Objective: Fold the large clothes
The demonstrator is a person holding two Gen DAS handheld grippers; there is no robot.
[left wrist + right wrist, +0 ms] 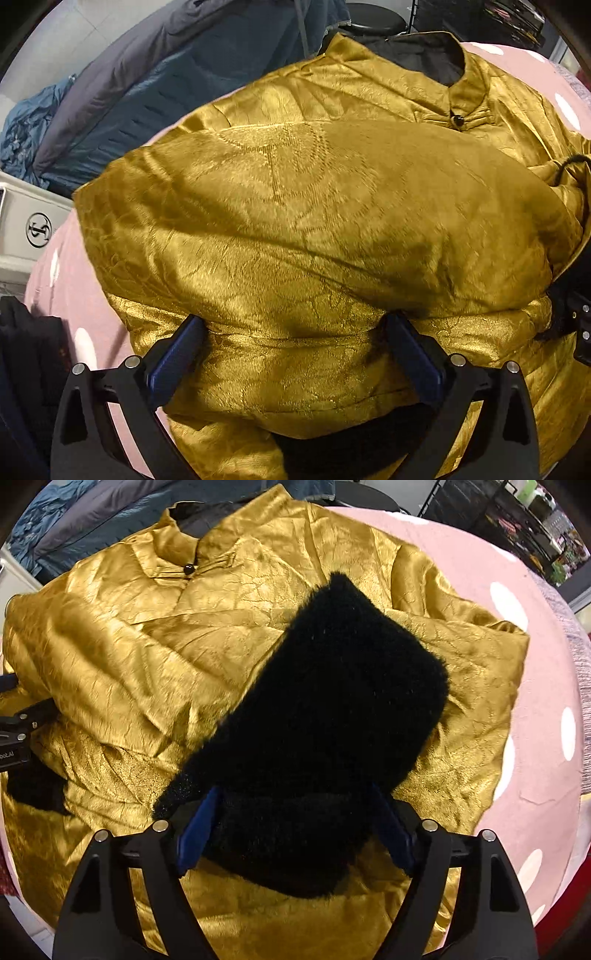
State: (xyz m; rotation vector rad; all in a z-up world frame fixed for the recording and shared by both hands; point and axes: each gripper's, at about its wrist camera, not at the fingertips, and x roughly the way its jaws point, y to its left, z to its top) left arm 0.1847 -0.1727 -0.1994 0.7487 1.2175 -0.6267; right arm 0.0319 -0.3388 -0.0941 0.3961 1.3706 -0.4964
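Observation:
A large gold satin jacket (155, 635) with a stand collar (177, 542) and black fleece lining lies on a pink dotted cover (535, 664). My left gripper (295, 332) has its jaws wide apart, with a gold fold of the jacket (295, 221) bulging between the fingers (177, 354). My right gripper (291, 812) has its jaws wide apart around a turned-up flap of black fleece lining (325, 709) that lies over the jacket front. The left gripper body also shows in the right wrist view at the left edge (18, 723).
Blue and grey bedding (129, 92) is piled at the back left. A white box with a round logo (37, 229) stands at the left. Dark clothing (26, 350) lies at the near left. A black stool (373, 18) and dark shelving (517, 520) stand behind.

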